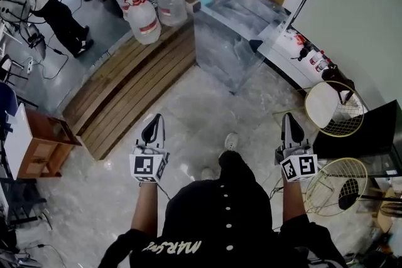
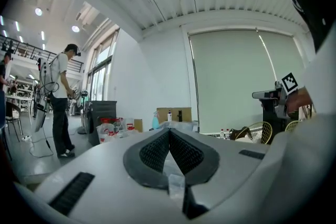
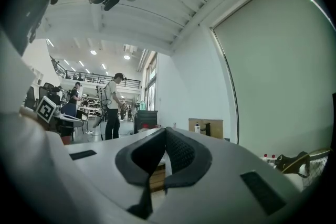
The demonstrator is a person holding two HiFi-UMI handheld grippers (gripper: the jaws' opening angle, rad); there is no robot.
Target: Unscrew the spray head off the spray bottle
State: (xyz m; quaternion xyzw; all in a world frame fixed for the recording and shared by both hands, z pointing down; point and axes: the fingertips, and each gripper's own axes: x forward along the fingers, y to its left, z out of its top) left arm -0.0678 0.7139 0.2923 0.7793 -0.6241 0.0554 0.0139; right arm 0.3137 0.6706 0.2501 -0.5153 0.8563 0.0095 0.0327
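Left gripper (image 2: 169,131), shirt lettering (image 1: 173,248) perhaps "MARS"

My forearms (image 1: 143,210) reach straight ahead, side by side and well apart. My left gripper (image 1: 155,119) points forward, roughly level, jaws pressed together on nothing. My right gripper (image 1: 291,117) mirrors it, jaws together too, nothing between them.

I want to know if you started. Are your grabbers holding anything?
Nothing is held. The left gripper and right gripper are both shut with nothing between their jaws.
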